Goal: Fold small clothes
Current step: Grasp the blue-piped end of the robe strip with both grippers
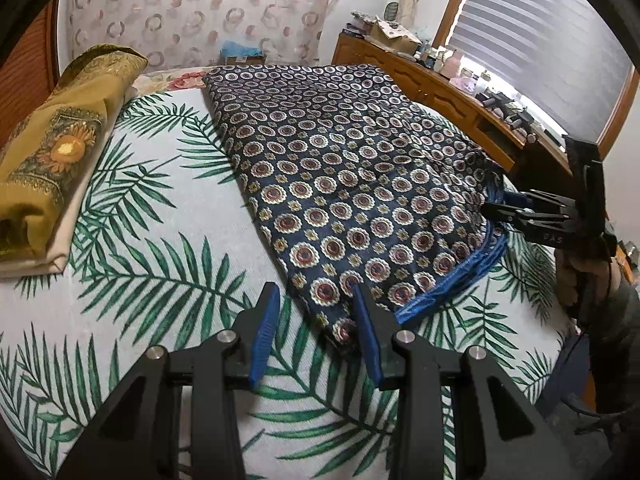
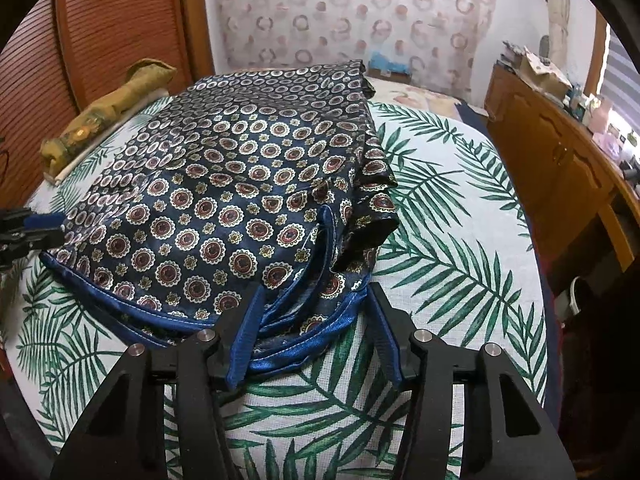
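A dark navy cloth with round flower medallions and a shiny blue hem lies folded in layers on the bed. In the left wrist view my left gripper is open at its near corner; the corner pokes in beside the right-hand finger. My right gripper is open over the near hem of the cloth, with bunched blue hem layers between its fingers and no pad pressing. Each gripper also shows in the other view: the right gripper at the cloth's right corner, the left gripper at its left edge.
The bed sheet is white with green palm leaves. A folded olive-gold cloth lies on a pale one at the far left. A cluttered wooden dresser runs along the right under a window blind. A hand holds the right gripper.
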Motion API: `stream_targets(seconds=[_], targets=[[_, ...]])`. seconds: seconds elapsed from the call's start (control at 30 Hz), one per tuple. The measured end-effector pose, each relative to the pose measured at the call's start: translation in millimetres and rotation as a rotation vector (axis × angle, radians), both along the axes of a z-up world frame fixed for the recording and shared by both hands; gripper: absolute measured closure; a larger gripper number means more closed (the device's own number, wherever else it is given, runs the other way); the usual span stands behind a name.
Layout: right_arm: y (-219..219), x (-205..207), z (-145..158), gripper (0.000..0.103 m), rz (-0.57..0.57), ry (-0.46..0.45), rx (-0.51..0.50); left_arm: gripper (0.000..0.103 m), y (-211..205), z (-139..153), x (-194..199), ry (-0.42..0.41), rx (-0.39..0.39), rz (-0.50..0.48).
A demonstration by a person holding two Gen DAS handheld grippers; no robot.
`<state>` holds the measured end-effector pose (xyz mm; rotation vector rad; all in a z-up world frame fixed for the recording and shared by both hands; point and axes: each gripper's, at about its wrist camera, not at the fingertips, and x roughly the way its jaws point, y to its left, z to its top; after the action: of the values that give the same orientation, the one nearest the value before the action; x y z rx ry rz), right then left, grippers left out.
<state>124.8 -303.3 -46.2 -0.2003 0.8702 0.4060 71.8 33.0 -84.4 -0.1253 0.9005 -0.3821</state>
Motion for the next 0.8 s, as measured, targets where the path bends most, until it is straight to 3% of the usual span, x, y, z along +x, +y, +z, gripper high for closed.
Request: stream_targets(seconds=[0.2, 0.4, 0.6, 0.8], targets=[[0.2, -1.2, 0.4, 0.065, 0.023, 0.005, 0.017, 0.068, 1.9, -1.4, -4.0, 0.007, -0.072, -0.011], [3.5, -3.2, 0.1, 0.096, 0.065, 0.028, 0.069, 0.098, 1.6, -4.2, -2.9, 0.004, -0.113, -0.039], [-1.2, -2.1, 4.5, 0.1, 0.076, 0.034, 0.135, 0.102, 5.3, 23.2, -7.7, -0.088, -0.13, -0.037], [-9.5, -9.9, 30.9, 0.101, 0.073, -0.027, 0.221, 0.103, 12.8, 55.6, -13.9, -0.185, -0.14, -0.017]])
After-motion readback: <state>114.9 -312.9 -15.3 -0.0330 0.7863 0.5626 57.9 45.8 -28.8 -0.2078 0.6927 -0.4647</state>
